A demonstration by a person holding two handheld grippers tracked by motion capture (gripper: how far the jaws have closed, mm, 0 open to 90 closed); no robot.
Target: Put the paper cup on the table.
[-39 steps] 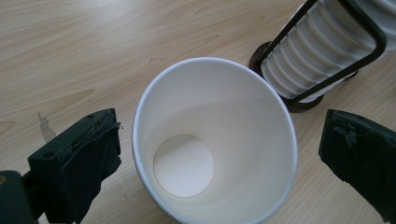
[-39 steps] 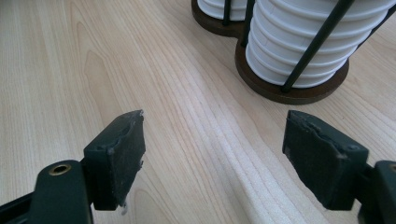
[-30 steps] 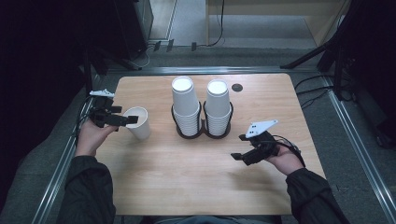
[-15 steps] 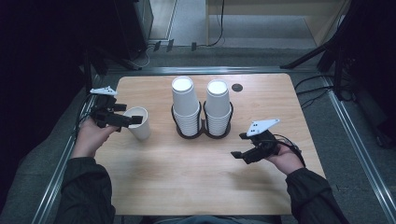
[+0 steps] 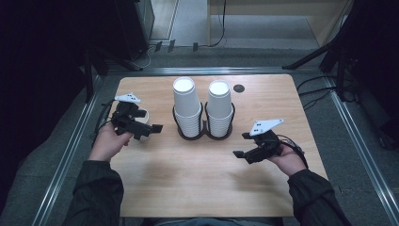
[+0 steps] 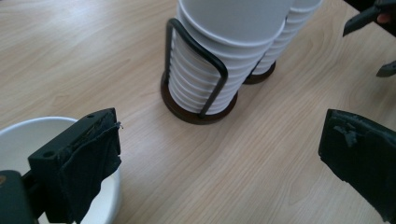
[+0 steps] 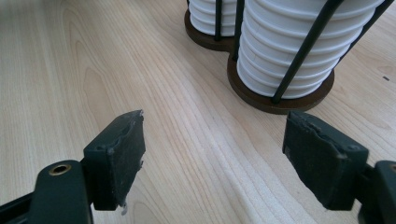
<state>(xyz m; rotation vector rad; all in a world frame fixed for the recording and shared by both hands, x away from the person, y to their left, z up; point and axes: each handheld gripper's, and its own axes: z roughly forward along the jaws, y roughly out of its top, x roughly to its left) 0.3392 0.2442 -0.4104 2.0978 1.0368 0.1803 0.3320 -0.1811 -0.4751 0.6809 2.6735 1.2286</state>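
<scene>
Wood table (image 5: 197, 174), white paper cup (image 6: 28, 140), upright, rim round, by left gripper (image 6: 224, 154)

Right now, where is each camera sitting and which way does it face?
High view: above the person's side, looking down on the table; both forearms, left gripper and right gripper show.
Left gripper view: on that gripper, over a cup, facing the holder.
Right gripper view: low over wood, facing the holder; own open jaws.
All share the cup stacks.

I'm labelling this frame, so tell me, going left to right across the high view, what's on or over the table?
left gripper → left stack of paper cups → right stack of paper cups → right gripper
</scene>
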